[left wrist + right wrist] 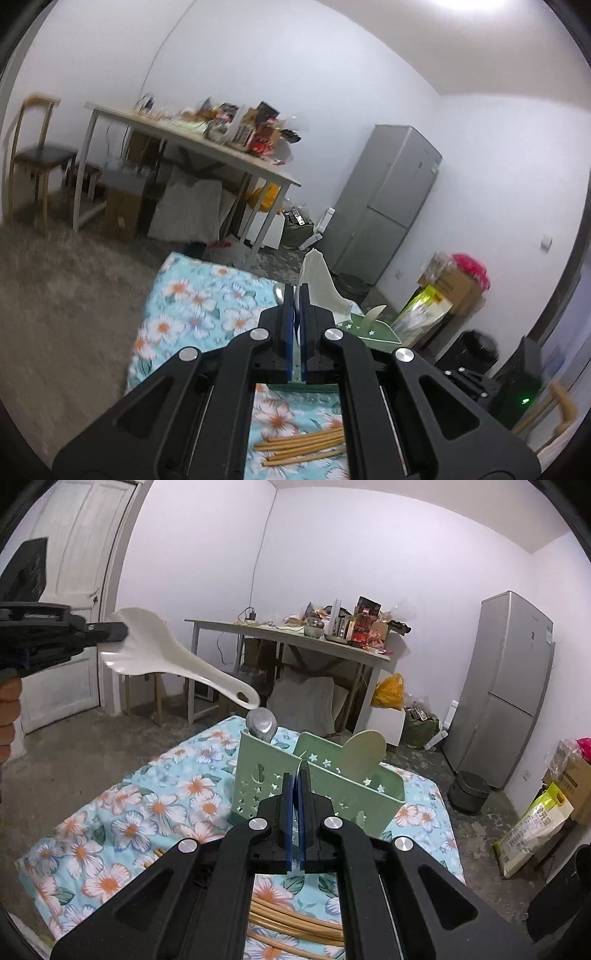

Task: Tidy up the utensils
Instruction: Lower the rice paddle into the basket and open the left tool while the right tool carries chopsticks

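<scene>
Lower centre of the right wrist view: loose chopsticks (295, 923) lie on the floral table (147, 794), not yet sorted. Just above them, the right hand-held gripper (295, 775) is pressed together, with nothing visible between its pads. Beyond it stands the green holder (258, 775), with a metal spoon (262, 722) in its left compartment and a beige paddle (364, 753) in its right.

Upper left: the left hand-held gripper (123, 631) pinches the white scoop (177, 664) by its bowl edge, above the table, with the handle pointing towards the holder.

Risk: the edge grip is narrow, so the scoop could pivot or slip. Its handle tip is near the metal spoon and may strike it or tip the holder.
</scene>
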### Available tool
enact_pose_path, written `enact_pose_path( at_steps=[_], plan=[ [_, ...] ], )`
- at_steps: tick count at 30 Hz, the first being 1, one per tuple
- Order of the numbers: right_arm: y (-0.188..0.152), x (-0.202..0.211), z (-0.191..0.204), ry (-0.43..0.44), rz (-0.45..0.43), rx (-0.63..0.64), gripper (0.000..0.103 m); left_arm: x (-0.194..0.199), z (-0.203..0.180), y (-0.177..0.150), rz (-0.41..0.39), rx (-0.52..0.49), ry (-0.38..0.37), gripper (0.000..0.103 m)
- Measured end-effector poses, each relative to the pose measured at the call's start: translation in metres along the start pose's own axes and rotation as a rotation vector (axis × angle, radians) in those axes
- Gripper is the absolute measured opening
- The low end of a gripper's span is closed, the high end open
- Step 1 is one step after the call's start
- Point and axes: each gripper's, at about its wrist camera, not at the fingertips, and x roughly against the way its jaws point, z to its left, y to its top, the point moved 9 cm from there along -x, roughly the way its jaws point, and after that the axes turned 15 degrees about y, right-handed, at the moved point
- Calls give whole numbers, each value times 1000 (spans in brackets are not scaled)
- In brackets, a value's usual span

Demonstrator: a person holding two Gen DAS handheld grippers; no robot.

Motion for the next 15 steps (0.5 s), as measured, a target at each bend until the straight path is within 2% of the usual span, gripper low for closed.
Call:
enact_pose_path(
  at_steps=[7, 11, 15],
  plan=[
    [0, 5, -3, 4, -16, -12, 2, -20, -41, 9, -10, -189, 68, 1],
    [1, 6, -4, 5, -24, -14, 2, -37, -58, 8, 18, -288, 111, 1],
    [0, 6, -6, 5, -25, -20, 2, -51, -74, 2, 26, -420, 186, 1]
  ],
)
